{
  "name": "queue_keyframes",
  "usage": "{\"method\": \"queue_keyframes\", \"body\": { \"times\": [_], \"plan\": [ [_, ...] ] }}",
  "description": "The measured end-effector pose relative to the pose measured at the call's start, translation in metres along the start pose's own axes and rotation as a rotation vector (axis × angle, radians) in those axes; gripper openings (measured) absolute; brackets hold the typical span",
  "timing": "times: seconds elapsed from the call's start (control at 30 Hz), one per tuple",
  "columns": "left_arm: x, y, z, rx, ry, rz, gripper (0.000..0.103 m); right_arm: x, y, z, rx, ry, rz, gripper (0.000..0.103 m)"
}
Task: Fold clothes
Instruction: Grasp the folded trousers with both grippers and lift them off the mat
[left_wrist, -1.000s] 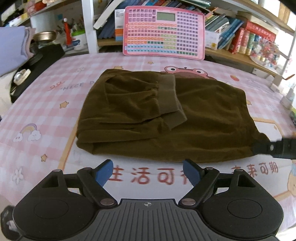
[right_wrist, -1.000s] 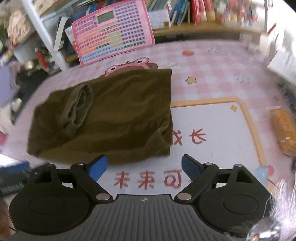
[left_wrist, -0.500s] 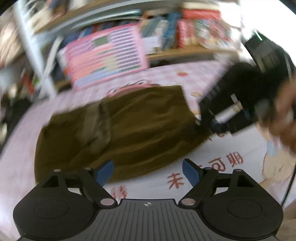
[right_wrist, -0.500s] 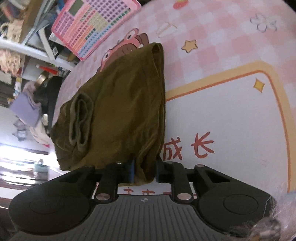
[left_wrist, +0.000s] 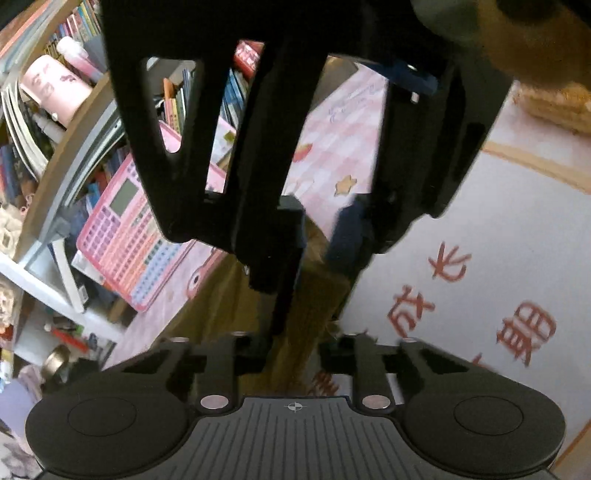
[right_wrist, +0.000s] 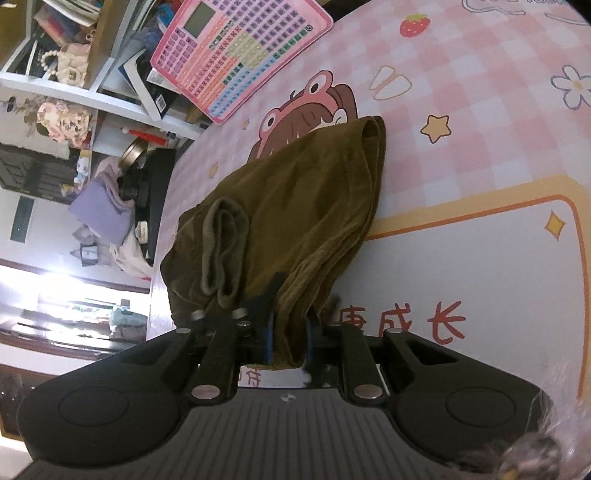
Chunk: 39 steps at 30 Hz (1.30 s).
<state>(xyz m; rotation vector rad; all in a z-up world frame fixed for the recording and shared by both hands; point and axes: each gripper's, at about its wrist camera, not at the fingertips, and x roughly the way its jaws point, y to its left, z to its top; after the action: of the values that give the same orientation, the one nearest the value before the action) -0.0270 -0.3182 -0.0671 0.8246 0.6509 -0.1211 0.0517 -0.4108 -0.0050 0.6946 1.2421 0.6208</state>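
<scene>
An olive-brown garment (right_wrist: 295, 206) lies folded on the pink checked mat (right_wrist: 480, 122), its ribbed cuff (right_wrist: 221, 251) on top at the left. In the right wrist view, my right gripper (right_wrist: 289, 345) is shut on the garment's near right corner and lifts it a little. In the left wrist view, my left gripper (left_wrist: 291, 354) is shut on the same bunched cloth (left_wrist: 314, 295). The black right gripper (left_wrist: 314, 254) looms just in front of it and hides most of the garment. A dark finger (right_wrist: 266, 301) of the left gripper shows beside the right one's fingers.
A pink toy keypad (right_wrist: 236, 55) leans against the bookshelf (right_wrist: 92, 92) behind the mat. Lilac clothing (right_wrist: 99, 214) lies at the far left beside a black object. A yellow packet (left_wrist: 554, 107) sits on the right. A hand (left_wrist: 535, 37) holds the right gripper.
Both grippers went from open to shut. The right one closed on the garment's right corner first; the left one swung over beside it, took the same corner, and the corner rose.
</scene>
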Motion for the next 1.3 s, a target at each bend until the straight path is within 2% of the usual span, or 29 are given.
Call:
{"method": "queue_keyframes", "body": {
  "times": [0.03,0.07,0.1,0.33,0.43,0.57,0.6,0.63,0.67,0.7,0.87,0.97,1.03,1.1,1.2,1.3],
  "plan": [
    [-0.002,0.002,0.0,-0.014,-0.006,-0.008,0.008,-0.002,-0.002,0.001,0.006,-0.01,-0.01,0.034],
    [-0.003,0.004,0.001,-0.029,-0.011,-0.016,0.007,-0.005,-0.005,0.002,0.017,-0.023,-0.024,0.06],
    [-0.005,0.007,0.001,-0.044,-0.016,-0.023,0.006,-0.007,-0.008,0.003,0.036,-0.038,-0.034,0.069],
    [-0.04,0.036,-0.001,-0.232,-0.057,-0.079,0.006,0.007,-0.046,0.018,0.292,-0.041,0.045,0.072],
    [-0.055,0.042,-0.006,-0.296,-0.074,-0.123,0.006,0.015,-0.052,0.024,0.341,-0.041,0.066,0.072],
    [-0.071,0.045,-0.01,-0.341,-0.091,-0.18,0.006,0.019,-0.058,0.032,0.377,-0.058,0.069,0.069],
    [-0.074,0.045,-0.011,-0.348,-0.094,-0.196,0.006,0.016,-0.06,0.033,0.375,-0.066,0.06,0.062],
    [-0.078,0.044,-0.011,-0.356,-0.096,-0.212,0.006,0.013,-0.061,0.034,0.372,-0.074,0.05,0.036],
    [-0.079,0.044,-0.011,-0.369,-0.098,-0.232,0.006,0.009,-0.062,0.035,0.37,-0.081,0.041,0.017],
    [-0.081,0.043,-0.011,-0.381,-0.101,-0.252,0.006,0.003,-0.063,0.035,0.36,-0.094,0.035,0.014],
    [-0.086,0.043,0.0,-0.448,-0.18,-0.395,0.006,-0.041,-0.062,0.034,0.29,-0.185,0.008,0.012],
    [-0.086,0.045,0.002,-0.485,-0.211,-0.459,0.006,-0.058,-0.062,0.035,0.299,-0.216,-0.009,0.012],
    [-0.09,0.065,-0.009,-0.584,-0.224,-0.472,0.006,-0.063,-0.056,0.037,0.3,-0.227,0.001,0.012],
    [-0.093,0.085,-0.02,-0.685,-0.236,-0.483,0.006,-0.063,-0.04,0.04,0.279,-0.239,0.049,0.012],
    [-0.098,0.115,-0.037,-0.837,-0.254,-0.5,0.007,-0.053,0.0,0.045,0.196,-0.239,0.112,0.013],
    [-0.098,0.143,-0.072,-1.013,-0.238,-0.486,0.007,-0.028,0.04,0.047,0.116,-0.215,0.14,0.014]
  ]
}}
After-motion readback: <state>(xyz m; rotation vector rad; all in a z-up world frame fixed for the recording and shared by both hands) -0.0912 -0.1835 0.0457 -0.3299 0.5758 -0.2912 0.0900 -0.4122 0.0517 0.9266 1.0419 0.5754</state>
